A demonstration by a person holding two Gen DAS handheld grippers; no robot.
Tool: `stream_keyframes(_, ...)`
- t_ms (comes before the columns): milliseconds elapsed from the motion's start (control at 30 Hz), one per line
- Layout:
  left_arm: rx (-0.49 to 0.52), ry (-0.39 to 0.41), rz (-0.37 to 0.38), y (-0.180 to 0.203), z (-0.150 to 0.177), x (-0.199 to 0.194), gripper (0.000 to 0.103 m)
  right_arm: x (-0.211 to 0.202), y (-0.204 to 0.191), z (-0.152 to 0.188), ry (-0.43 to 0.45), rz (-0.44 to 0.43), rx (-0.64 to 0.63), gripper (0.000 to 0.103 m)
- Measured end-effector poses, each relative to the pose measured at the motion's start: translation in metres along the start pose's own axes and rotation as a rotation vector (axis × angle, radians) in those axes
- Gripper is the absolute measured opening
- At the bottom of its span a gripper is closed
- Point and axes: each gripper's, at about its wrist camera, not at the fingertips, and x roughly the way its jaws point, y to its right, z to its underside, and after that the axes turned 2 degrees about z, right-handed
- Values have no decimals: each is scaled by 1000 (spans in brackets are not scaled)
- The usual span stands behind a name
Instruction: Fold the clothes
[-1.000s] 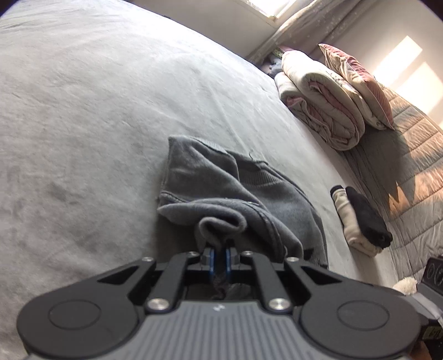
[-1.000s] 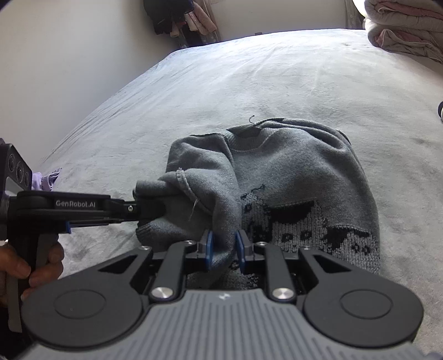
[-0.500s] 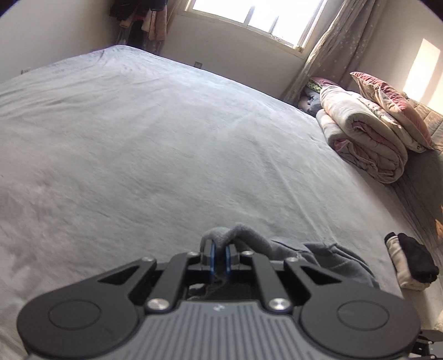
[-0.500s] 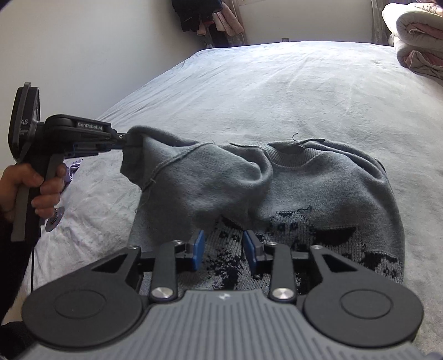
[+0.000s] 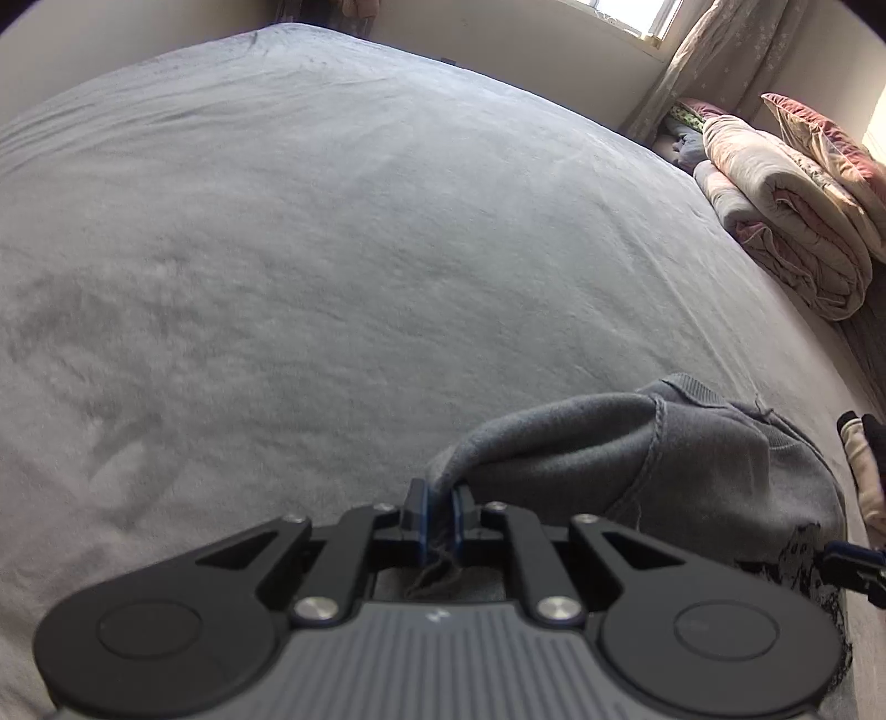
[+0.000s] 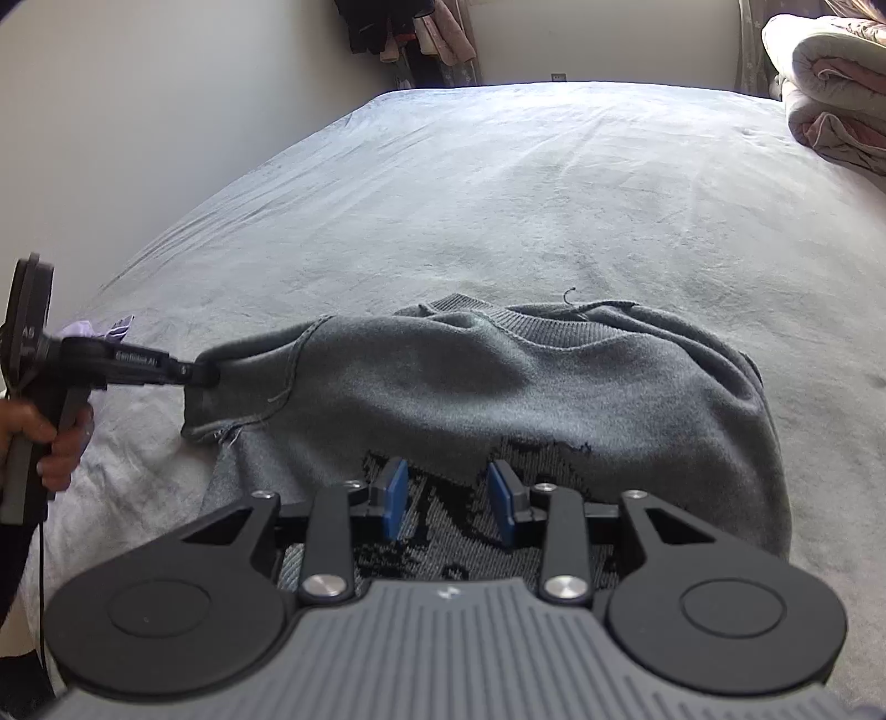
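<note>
At the left, a hand (image 6: 52,443) holds the left tool (image 6: 206,376), clamped on the grey sweater's (image 6: 498,387) sleeve end and pulling it sideways. The sweater lies on the grey bed (image 6: 498,194). The right tool (image 6: 447,495) hovers over its pattern, jaws apart, gripping nothing.

This is a bedroom in a home. A wide bed covered with a soft grey plush sheet (image 6: 554,194) fills most of both views. At its far right edge lie thick, rolled cream-and-pink quilts (image 5: 786,221) with a dusky pink pillow (image 5: 830,138) on top. Behind them a pale patterned curtain (image 5: 703,61) hangs beside a bright window (image 5: 626,11). Against the far plain white wall (image 6: 138,111), dark and pink garments (image 6: 410,27) hang in a bunch.
</note>
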Motion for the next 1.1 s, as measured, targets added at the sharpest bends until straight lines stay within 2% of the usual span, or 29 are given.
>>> stream_keyframes(67,-55,18,50,-12,1,-1,12,7,-1,-8,0,-1,1,38)
stream_keyframes(133,-106,40,84,-21,-2,-2,20,12,-4,-16,4,-5,-4,38)
stream_keyframes(200,-136,50,114,-24,-6,-1,34,16,-9,-23,10,-12,-12,40)
stream_keyframes(267,-150,55,140,-25,-9,2,41,20,-15,-28,14,-18,-18,41)
stream_keyframes(300,-150,58,152,-23,-9,5,41,22,-18,-30,15,-21,-20,41)
stream_keyframes(367,-162,59,180,-22,-9,12,37,25,-23,-33,16,-26,-26,41)
stream_keyframes(400,-166,60,194,-21,-8,15,16,26,-26,-35,16,-29,-28,41)
stream_keyframes(433,-161,61,208,-19,-7,16,5,28,-28,-36,16,-31,-31,41)
stream_keyframes(500,-145,66,237,-15,-4,17,6,29,-33,-39,16,-36,-39,41)
stream_keyframes(700,45,115,363,12,15,1,6,32,-44,-45,21,-44,-62,41)
stream_keyframes(767,103,93,411,22,24,2,6,34,-47,-48,22,-46,-64,41)
stream_keyframes(933,225,23,445,46,48,16,6,41,-58,-51,24,-63,-73,41)
stream_keyframes(1100,248,17,439,59,60,27,6,54,-74,-57,10,-101,-113,41)
